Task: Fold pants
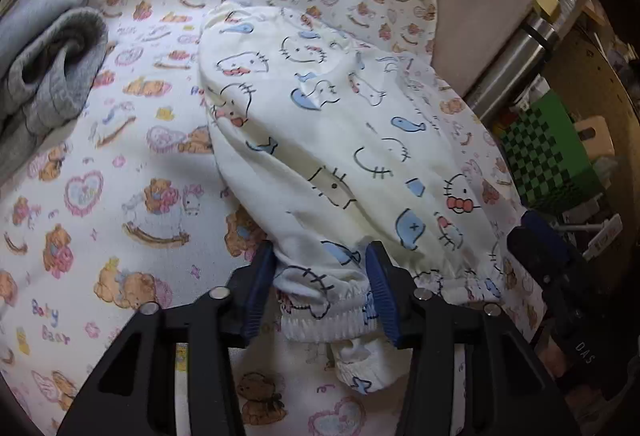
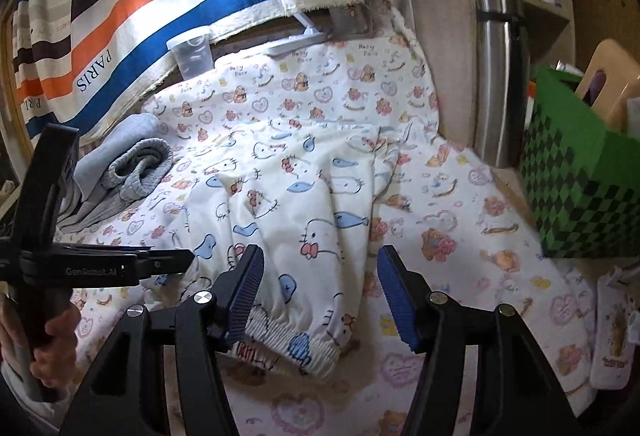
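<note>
Pants (image 1: 352, 140) in cream cloth, printed with cartoon cat faces and blue fish, lie across the middle of a bed covered by a bear-and-heart sheet (image 1: 120, 164). Their gathered elastic waistband (image 1: 324, 300) faces the near edge of the bed, and the rest of the garment stretches away toward the far edge in loose wrinkles. The left gripper (image 1: 322, 296) has its blue-padded fingers (image 1: 382, 292) on either side of the bunched waistband, touching the cloth and pinching it between them. The right gripper (image 2: 320, 300) hovers over the waistband's other end with its fingers (image 2: 244, 296) spread wide; the left pad sits against the ribbed elastic, while the right pad stands clear of the pants, above bare sheet. In the right wrist view, the left gripper's black body and the hand (image 2: 52, 348) holding it show at the left edge. A rolled grey garment (image 1: 48, 76) rests near the bed's left edge, apart from the pants. Beyond the right edge stand a steel flask (image 2: 500, 80) and a green checkered box (image 2: 580, 188). A striped cloth (image 2: 120, 28) hangs behind the far edge.
</note>
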The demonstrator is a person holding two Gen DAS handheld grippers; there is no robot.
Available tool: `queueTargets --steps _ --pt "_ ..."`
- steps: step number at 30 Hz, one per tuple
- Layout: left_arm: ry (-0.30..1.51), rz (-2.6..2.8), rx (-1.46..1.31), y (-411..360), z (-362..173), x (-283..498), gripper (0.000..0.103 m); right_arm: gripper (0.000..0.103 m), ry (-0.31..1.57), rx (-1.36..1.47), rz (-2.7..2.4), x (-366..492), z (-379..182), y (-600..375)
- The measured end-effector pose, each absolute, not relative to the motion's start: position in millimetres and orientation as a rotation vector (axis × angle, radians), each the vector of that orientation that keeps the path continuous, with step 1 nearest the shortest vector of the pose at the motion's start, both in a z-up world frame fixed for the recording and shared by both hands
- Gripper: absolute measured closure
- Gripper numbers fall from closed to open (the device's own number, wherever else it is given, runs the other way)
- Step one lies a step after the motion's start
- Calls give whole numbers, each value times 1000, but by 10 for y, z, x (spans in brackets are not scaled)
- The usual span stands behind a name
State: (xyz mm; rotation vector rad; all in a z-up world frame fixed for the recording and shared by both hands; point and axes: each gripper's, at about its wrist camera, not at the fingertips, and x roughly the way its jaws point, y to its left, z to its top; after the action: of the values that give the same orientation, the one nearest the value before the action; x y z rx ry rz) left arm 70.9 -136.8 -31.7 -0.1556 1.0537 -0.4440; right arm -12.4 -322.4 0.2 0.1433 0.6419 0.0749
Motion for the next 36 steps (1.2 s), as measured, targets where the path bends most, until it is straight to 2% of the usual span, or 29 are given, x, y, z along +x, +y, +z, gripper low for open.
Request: queueTargets --steps 3,5,8,10,12,14,15,16,17,19,22,26,36 --pt "1038 -429 -184 -1322 -348 726 81 41 673 178 86 -39 -77 -3219" --pt "1029 -433 -206 -1293 -360 711 86 41 688 206 89 16 -126 -3220" --pt "1014 -420 -199 -1303 -368 691 84 41 705 234 85 55 -182 -3213" --pt "1007 -402 -205 -1295 -364 657 66 42 725 248 76 77 -215 -3211" --pt "994 -398 -227 -1273 -359 615 57 42 744 277 75 87 -261 -3232" --pt "977 -379 -220 -1272 -360 573 58 42 766 315 81 86 -311 -3268" --pt "968 -373 -209 -1283 -363 558 68 42 776 329 84 94 -330 -3274" --pt "968 -372 -192 -1297 -371 545 96 46 788 339 87 99 -353 -3280" --pt "982 -394 -185 -1324 -386 545 95 57 803 346 93 105 -374 -3278" --pt "964 -384 -176 -1326 -341 520 96 64 828 366 110 116 -415 -3275" --pt "941 -381 -175 -1300 -278 479 96 95 838 382 139 126 -431 -3271" --pt "941 -369 -194 -1218 -272 439 96 100 812 388 144 91 -395 -3267" --pt "951 -353 -198 -1066 -301 261 95 100 774 378 133 -160 -224 -3319"
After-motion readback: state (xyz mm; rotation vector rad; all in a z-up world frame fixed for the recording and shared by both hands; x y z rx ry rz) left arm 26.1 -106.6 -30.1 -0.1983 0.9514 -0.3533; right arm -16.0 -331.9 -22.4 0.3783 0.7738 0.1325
